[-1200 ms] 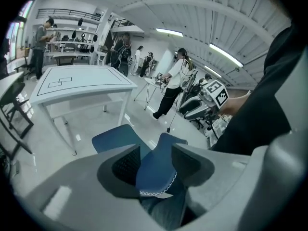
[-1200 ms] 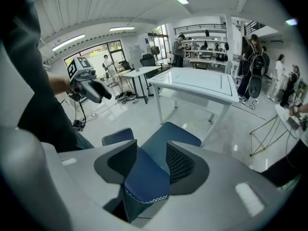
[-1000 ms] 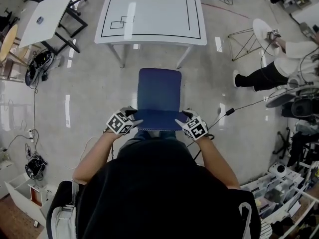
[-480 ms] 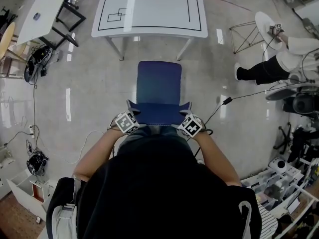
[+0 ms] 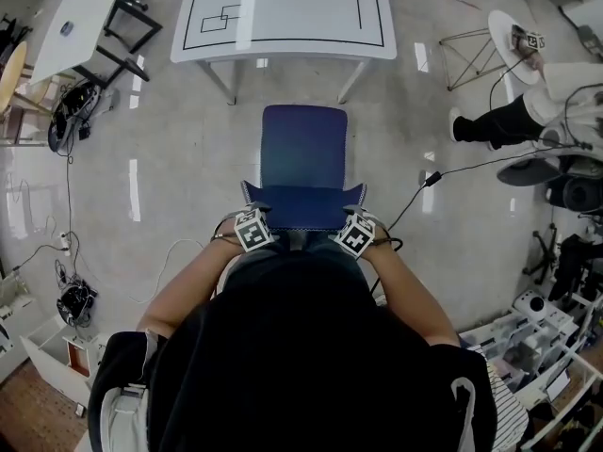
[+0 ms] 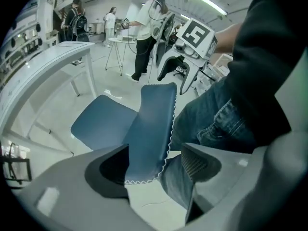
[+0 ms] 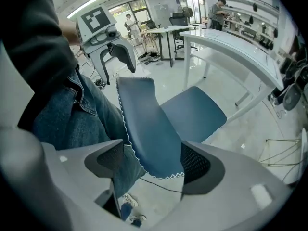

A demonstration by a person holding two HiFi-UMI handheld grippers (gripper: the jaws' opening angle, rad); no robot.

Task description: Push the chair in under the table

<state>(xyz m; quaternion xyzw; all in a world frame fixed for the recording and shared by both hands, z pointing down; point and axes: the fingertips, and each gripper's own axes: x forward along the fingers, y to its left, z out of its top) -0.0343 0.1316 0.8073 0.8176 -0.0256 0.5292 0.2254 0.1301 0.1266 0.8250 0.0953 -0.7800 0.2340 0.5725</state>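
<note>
Both tongs have come inward. The left tongs (image 5: 254, 217) and right tongs (image 5: 354, 220) now straddle the backrest (image 5: 301, 210) edges, jaws wide and unclamped. The chair (image 5: 301, 153) looks unmoved, short of the table (image 5: 283, 8) ahead, so pushing can probably begin. Its seat points away from the tongs, long axis tableward.

**Surfaces at your grippers**

Your chair (image 5: 302, 149) looks like matt blue cloth, edged in white zigzag stitching. Your right gripper (image 7: 151, 155) is smooth grey plastic, and its pads (image 7: 195, 163) are dark and finely ribbed, probably rubber. The floor (image 5: 179, 168) is glossy. The table (image 5: 283, 8) top is smooth and white.
</note>
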